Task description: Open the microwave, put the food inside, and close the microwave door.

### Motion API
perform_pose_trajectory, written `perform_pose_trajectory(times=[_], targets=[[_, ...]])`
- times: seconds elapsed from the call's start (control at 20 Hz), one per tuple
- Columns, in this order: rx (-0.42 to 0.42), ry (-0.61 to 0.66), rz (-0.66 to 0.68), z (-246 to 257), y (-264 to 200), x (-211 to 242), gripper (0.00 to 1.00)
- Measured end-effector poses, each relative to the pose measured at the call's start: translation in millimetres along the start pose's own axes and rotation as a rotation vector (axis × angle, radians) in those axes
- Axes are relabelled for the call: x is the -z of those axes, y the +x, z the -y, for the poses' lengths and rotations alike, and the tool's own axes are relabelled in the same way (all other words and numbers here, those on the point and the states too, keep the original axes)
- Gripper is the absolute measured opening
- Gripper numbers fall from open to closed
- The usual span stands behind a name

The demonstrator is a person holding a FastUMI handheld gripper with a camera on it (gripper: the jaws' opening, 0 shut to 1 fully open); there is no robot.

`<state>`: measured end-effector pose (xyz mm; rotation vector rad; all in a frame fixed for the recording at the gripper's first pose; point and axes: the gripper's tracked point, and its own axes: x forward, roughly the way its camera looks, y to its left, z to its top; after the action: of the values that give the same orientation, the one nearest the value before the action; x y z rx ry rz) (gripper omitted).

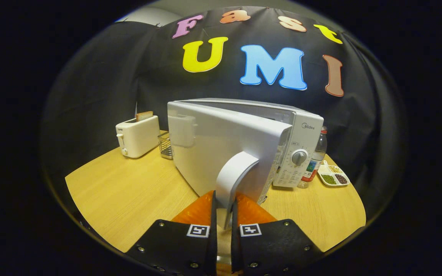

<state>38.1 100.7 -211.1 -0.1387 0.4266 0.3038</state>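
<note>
Left of centre, a toaster (pixel 137 136) with a slice poking out sits on the wooden table (pixel 129 195), a small wire basket (pixel 165 145) just beside it. Dead centre, the microwave (pixel 305 149) has its door (pixel 221 153) swung part open, and at the bottom the gripper (pixel 224 209) is closed tight on the door handle (pixel 233 176), both fingers pressing it. Right of the microwave stand a bottle (pixel 317 157) and a divided dish (pixel 334 175), seemingly of beans.

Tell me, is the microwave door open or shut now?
Open. The door stands swung out from the microwave, and the gripper is shut on its handle.
</note>
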Motion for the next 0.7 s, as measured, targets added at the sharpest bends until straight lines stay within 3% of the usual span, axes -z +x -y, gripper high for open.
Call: perform_pose_trajectory(times=[0.25, 0.5, 0.7], targets=[[0.001, -0.053, -0.014, -41, -19, 7, 0.18], [-0.064, -0.055, -0.007, -102, -34, 11, 0.28], [-0.078, -0.089, 0.002, -146, -42, 11, 0.28]])
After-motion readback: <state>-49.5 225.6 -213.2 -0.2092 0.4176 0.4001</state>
